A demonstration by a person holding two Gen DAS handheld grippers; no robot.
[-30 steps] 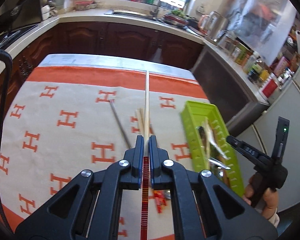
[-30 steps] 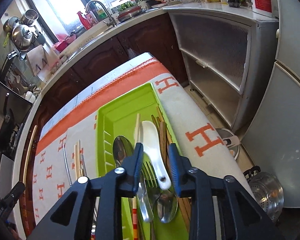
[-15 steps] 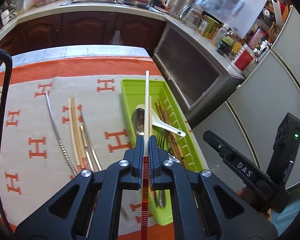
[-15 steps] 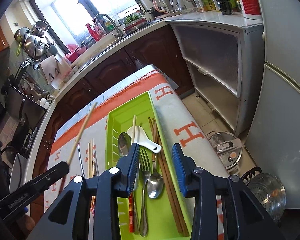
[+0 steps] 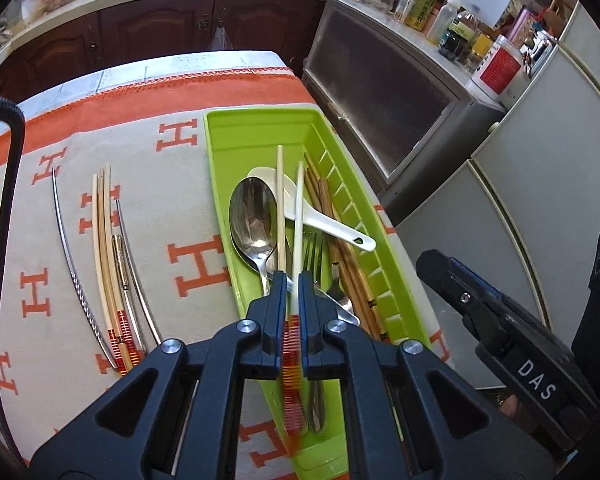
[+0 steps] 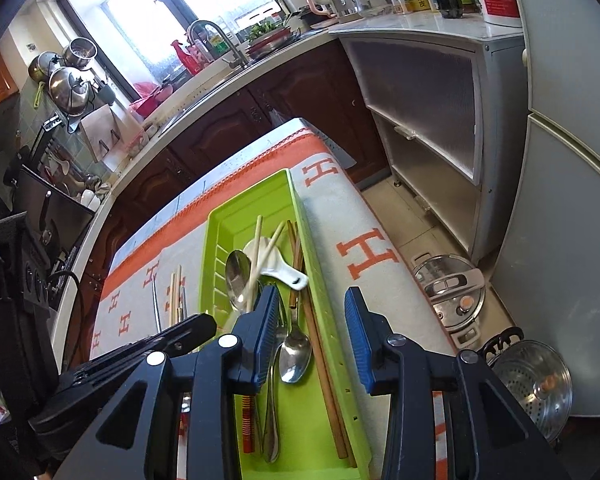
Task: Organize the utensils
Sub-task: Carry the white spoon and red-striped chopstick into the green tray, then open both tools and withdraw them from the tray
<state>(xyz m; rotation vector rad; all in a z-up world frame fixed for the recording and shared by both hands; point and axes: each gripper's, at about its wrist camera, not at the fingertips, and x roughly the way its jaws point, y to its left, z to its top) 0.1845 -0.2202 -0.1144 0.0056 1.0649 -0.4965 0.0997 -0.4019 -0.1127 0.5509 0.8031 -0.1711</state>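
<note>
A lime green tray [image 5: 260,126] [image 6: 244,216] lies on the table's right side. It holds a metal spoon [image 5: 252,216], a white ceramic spoon [image 5: 324,222], a fork, brown chopsticks [image 5: 340,248] and a cream chopstick [image 5: 280,200]. My left gripper [image 5: 293,280] is shut on a cream chopstick with a red-striped end [image 5: 298,216], held low over the tray and pointing along it. My right gripper [image 6: 312,300] is open and empty above the tray's near end. Cream chopsticks [image 5: 104,240] and metal chopsticks [image 5: 66,236] lie on the cloth left of the tray.
The table wears a beige cloth with orange H marks [image 5: 196,264]. Its right edge drops to the floor, where a pressure cooker lid [image 6: 452,284] and a steamer pot [image 6: 532,384] stand. Grey cabinets [image 5: 384,92] and a kitchen counter lie beyond.
My left gripper has swung right with its chopstick, from over the cloth to low over the tray. My right gripper has opened wider and drawn back a little.
</note>
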